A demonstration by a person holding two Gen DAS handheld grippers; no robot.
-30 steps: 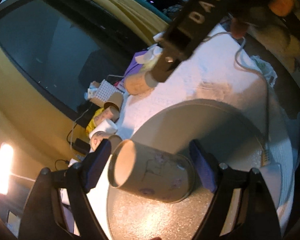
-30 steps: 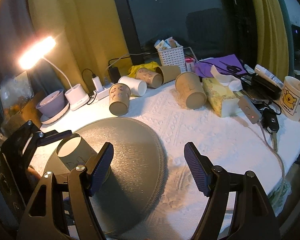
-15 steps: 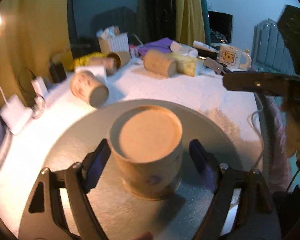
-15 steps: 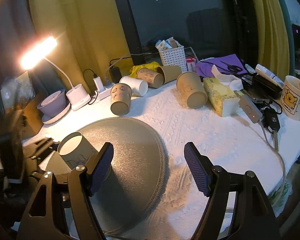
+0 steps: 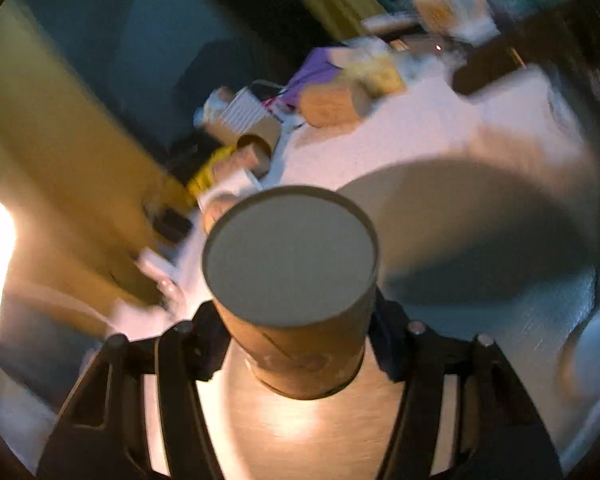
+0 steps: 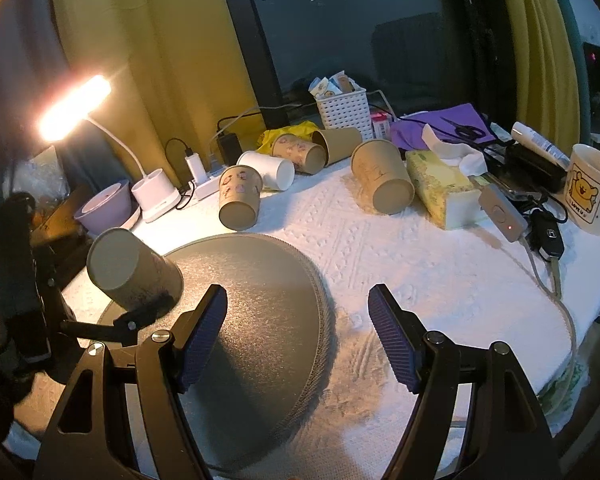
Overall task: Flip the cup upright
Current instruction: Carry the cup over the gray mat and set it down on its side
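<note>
My left gripper (image 5: 296,344) is shut on a brown paper cup (image 5: 296,292). The cup is lifted and tilted over the round grey mat (image 5: 284,432). Its flat closed base faces the left wrist camera, and the view is blurred by motion. In the right wrist view the same cup (image 6: 134,274) hangs tilted at the mat's left edge (image 6: 260,320), base pointing up and left, held by the left gripper (image 6: 140,308). My right gripper (image 6: 296,336) is open and empty above the mat's front half.
Several paper cups lie on their sides on the white cloth (image 6: 420,272) at the back, one of them white (image 6: 266,170). A tissue box (image 6: 440,188), bear mug (image 6: 590,188), white basket (image 6: 344,108), desk lamp (image 6: 76,108), and cables line the far side.
The left gripper has closed on the cup and lifted it off the mat, tilting it. The left wrist view swung round. The right gripper has stayed still.
</note>
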